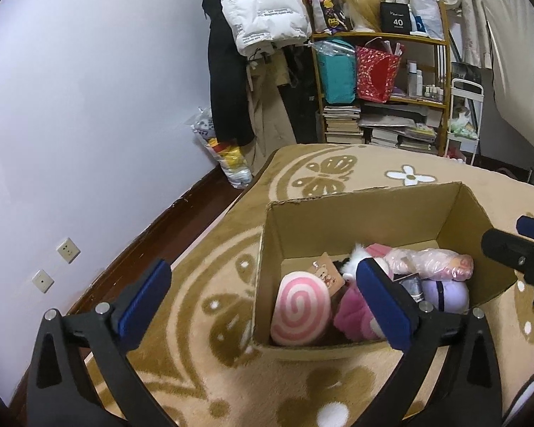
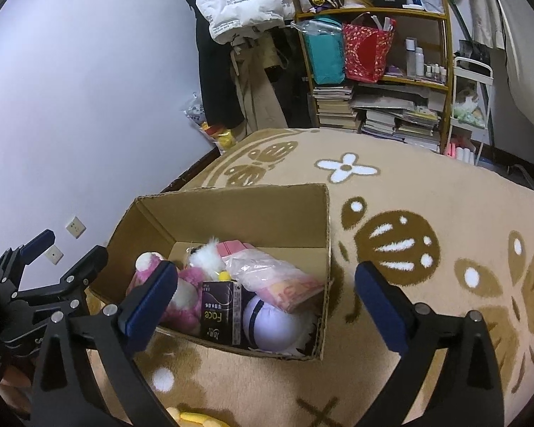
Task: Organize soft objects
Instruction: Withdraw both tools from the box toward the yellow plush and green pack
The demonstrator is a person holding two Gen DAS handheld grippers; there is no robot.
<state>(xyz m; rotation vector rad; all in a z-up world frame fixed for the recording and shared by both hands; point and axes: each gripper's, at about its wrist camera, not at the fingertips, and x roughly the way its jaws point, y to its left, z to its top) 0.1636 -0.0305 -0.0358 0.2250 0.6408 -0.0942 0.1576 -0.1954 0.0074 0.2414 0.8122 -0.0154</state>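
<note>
Where left hides it, purple pack (image 2: 220, 314) shows

A patterned rug (image 1: 231, 373) carries a box (image 1: 356, 217); something yellow (image 2: 192, 419) lies before the box.

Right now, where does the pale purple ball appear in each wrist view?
Left wrist view: purple ball in the cardboard box, right near corner, behind the gripper's right finger.
Right wrist view: purple ball at lower centre, beside the dark Face pack.
Shared landmark: the pink plush.
</note>
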